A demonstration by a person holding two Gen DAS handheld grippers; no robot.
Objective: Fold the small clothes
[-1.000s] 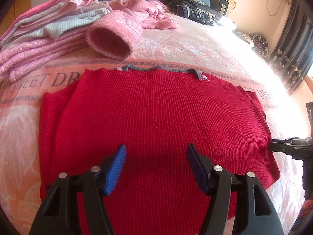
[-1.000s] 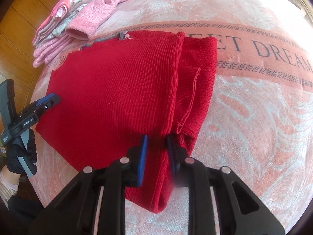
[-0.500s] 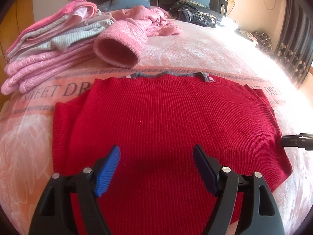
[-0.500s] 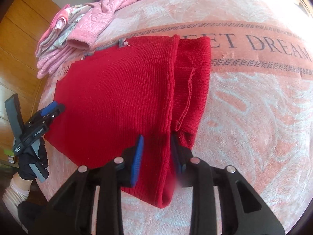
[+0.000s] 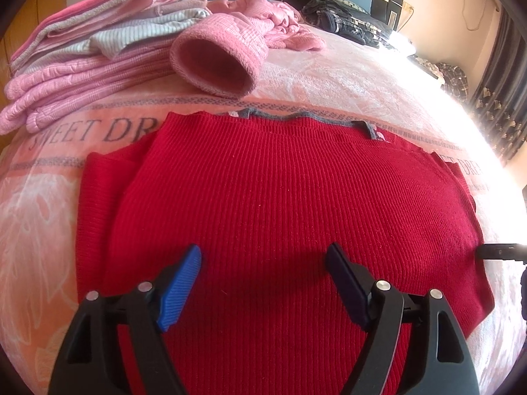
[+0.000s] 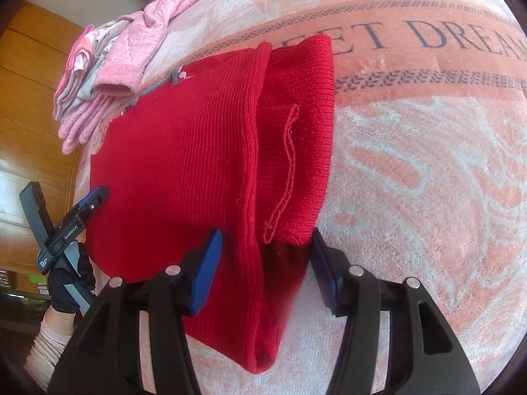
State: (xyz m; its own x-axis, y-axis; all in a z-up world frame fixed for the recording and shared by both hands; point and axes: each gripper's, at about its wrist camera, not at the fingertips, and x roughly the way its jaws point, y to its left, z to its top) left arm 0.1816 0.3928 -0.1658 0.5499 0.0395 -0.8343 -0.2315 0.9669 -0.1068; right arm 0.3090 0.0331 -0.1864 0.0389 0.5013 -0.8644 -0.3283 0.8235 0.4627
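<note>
A red ribbed sweater (image 5: 280,197) lies flat on the bed blanket, grey neckline at the far side and both sleeves tucked in at the sides. My left gripper (image 5: 263,276) hovers open over its near hem, nothing between the blue pads. In the right wrist view the sweater (image 6: 184,151) shows its folded sleeve (image 6: 296,125) on top. My right gripper (image 6: 263,256) stands open, its jaws straddling the sweater's side fold and the sleeve cuff. The left gripper (image 6: 95,197) appears there at the sweater's far edge, held by a gloved hand (image 6: 69,283).
A stack of folded pink and grey clothes (image 5: 82,59) and a pink sweater with its cuff (image 5: 217,62) toward me lie beyond the neckline. Dark clothes (image 5: 349,23) and pillows sit at the headboard. A wooden wardrobe (image 6: 33,82) stands beside the bed.
My right gripper, nearly shut on the sweater's side fold before, has opened wide and let the fabric go. The left gripper stayed open and drew back slightly.
</note>
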